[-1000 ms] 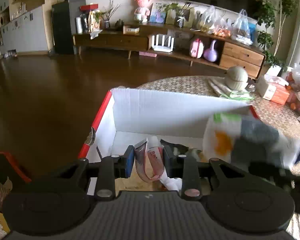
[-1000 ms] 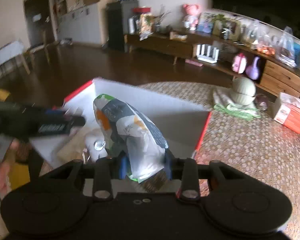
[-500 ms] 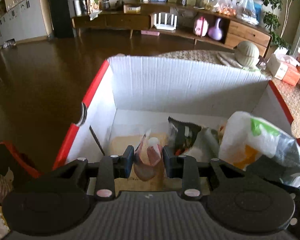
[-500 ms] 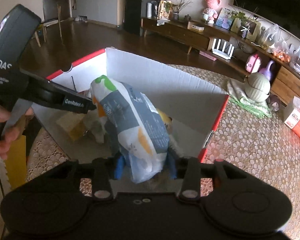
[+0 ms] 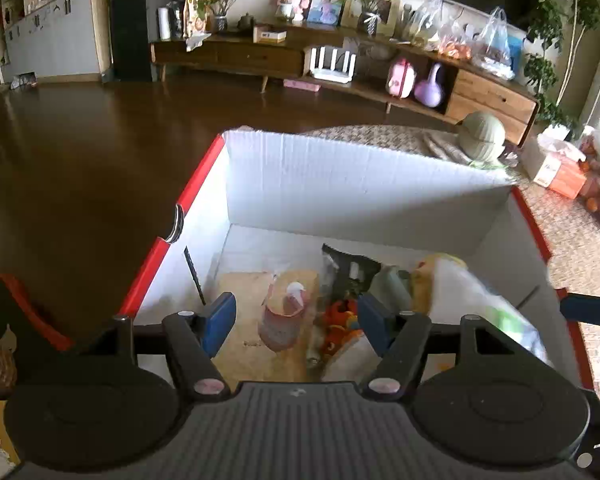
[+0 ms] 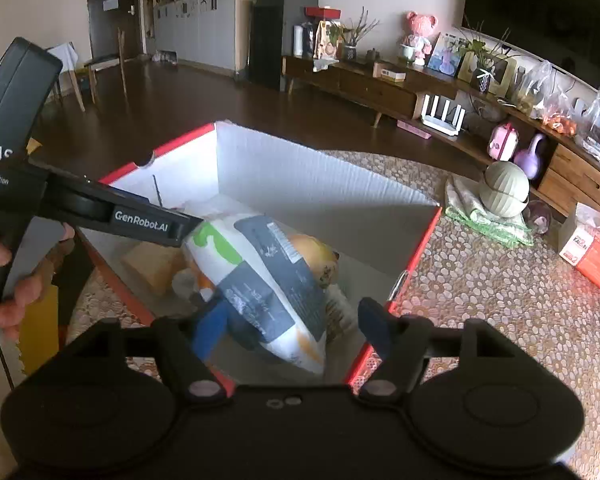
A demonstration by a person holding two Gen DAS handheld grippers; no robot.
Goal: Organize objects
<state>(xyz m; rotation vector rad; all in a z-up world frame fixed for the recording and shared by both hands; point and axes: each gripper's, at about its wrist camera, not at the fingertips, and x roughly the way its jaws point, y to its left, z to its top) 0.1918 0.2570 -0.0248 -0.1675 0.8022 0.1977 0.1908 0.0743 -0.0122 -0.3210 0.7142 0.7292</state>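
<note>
Both claws spread, empty: left gripper (image 5: 296, 316), right gripper (image 6: 290, 326); bag (image 6: 260, 280) tilted lower centre in box (image 6: 320, 176); risk: slumps onto pouch (image 5: 282, 316).

We log one cardboard box (image 5: 340, 176): white corrugated inside, red rim, open top, standing on the worktop. Within it we find a large white snack bag (image 6: 260, 280) with grey, green and orange print, lying tilted atop the other contents; a small pink pouch (image 5: 284, 316) on a tan flat piece (image 5: 248, 344); a dark packet (image 5: 348, 272); a yellowish item (image 6: 320, 256).
</note>
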